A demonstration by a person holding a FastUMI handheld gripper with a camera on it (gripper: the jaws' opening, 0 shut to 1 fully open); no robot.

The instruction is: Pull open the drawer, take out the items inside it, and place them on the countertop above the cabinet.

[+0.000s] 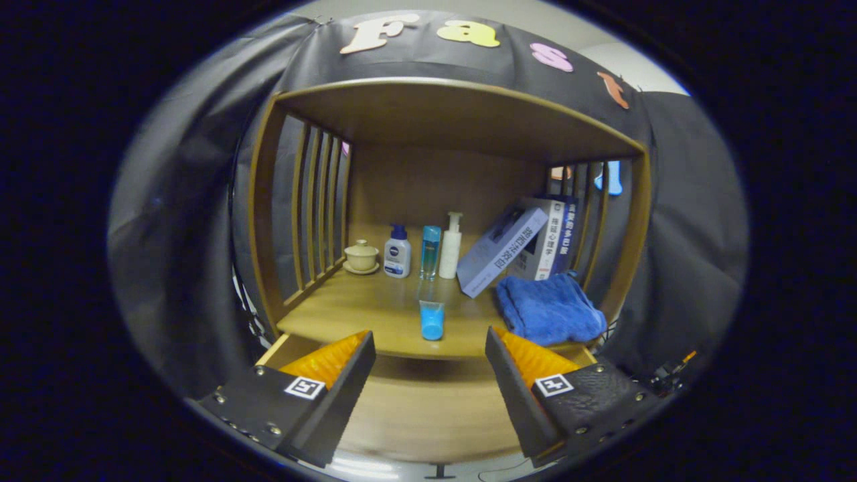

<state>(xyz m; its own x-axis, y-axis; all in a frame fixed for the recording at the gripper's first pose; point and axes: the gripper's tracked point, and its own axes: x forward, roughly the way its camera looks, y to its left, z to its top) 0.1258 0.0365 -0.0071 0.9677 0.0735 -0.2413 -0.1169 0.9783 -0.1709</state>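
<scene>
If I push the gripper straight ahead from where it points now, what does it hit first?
Most likely the small blue-capped tube lying near the front edge of the countertop, just ahead of the open gripper and about centred between its fingers. The bottles stand further back. Depth is hard to judge in this fisheye view.

The wooden cabinet's countertop (375, 304), a table-like shelf with slatted sides and a roof board, carries a row at the back: a cream lidded ceramic cup on a saucer (361, 257), a white bottle with a blue cap (398, 252), a slim clear-blue bottle (430, 251) and a white pump bottle (450, 246). To their right, boxed books (519, 244) lean against the slats, with a folded blue towel (549, 309) lying in front of them. Near the front edge a small blue cylinder (432, 320) stands alone, just beyond the spread-apart fingers of the hand-held gripper (430, 358), which hold nothing, above the open drawer (428, 408).
</scene>
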